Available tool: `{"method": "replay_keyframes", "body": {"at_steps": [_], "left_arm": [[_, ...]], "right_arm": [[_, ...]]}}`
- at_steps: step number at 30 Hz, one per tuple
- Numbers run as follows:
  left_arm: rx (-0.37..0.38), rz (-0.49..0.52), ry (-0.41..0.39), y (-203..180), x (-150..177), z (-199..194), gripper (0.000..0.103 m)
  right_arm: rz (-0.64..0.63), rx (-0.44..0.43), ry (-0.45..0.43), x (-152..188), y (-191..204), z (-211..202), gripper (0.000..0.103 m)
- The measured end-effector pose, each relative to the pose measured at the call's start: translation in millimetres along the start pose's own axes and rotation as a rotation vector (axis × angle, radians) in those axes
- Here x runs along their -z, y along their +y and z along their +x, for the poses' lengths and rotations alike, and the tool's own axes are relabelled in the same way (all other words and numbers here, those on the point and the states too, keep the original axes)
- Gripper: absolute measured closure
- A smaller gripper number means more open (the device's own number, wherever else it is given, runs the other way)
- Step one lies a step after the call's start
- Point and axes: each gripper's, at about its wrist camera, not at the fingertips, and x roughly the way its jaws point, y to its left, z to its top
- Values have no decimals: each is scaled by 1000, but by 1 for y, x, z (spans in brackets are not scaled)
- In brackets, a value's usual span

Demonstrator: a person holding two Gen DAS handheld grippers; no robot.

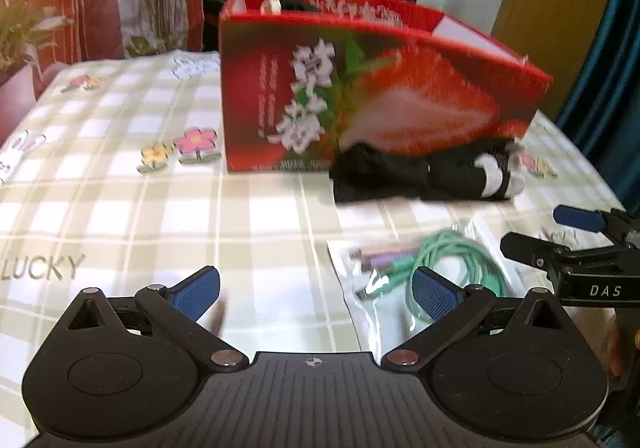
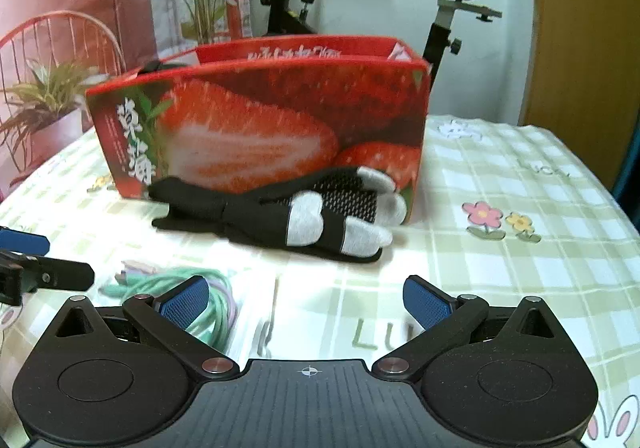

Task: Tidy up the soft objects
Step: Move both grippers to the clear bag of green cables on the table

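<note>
1. The black socks (image 2: 276, 213), grey at heel and toe, lie bundled on the checked surface (image 2: 500, 268), touching the front of the strawberry box (image 2: 260, 119).
2. Near them lies a clear bag (image 1: 384, 296) holding a green cable (image 1: 452, 260).
3. The left gripper (image 1: 316, 294) and right gripper (image 2: 306, 302) hover with jaws spread, holding nothing.

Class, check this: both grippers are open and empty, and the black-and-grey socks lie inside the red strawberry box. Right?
Not quite. The black-and-grey fabric socks lie on the checked tablecloth against the front of the red strawberry-print cardboard box, as the right wrist view shows. Both grippers are open and empty.
</note>
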Motion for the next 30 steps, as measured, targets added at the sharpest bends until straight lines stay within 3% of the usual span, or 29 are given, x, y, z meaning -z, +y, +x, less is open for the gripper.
{"method": "replay_keyframes", "body": {"at_steps": [5, 18, 30], "left_arm": [[-4, -2, 42, 2, 8, 10, 0], [-35, 12, 3, -4, 11, 11, 0], [-40, 9, -6, -4, 12, 14, 0]], "right_arm": [[-21, -2, 41, 5, 5, 9, 0], [-16, -66, 45, 9, 3, 15, 0], [-17, -71, 40, 10, 3, 15, 0]]}}
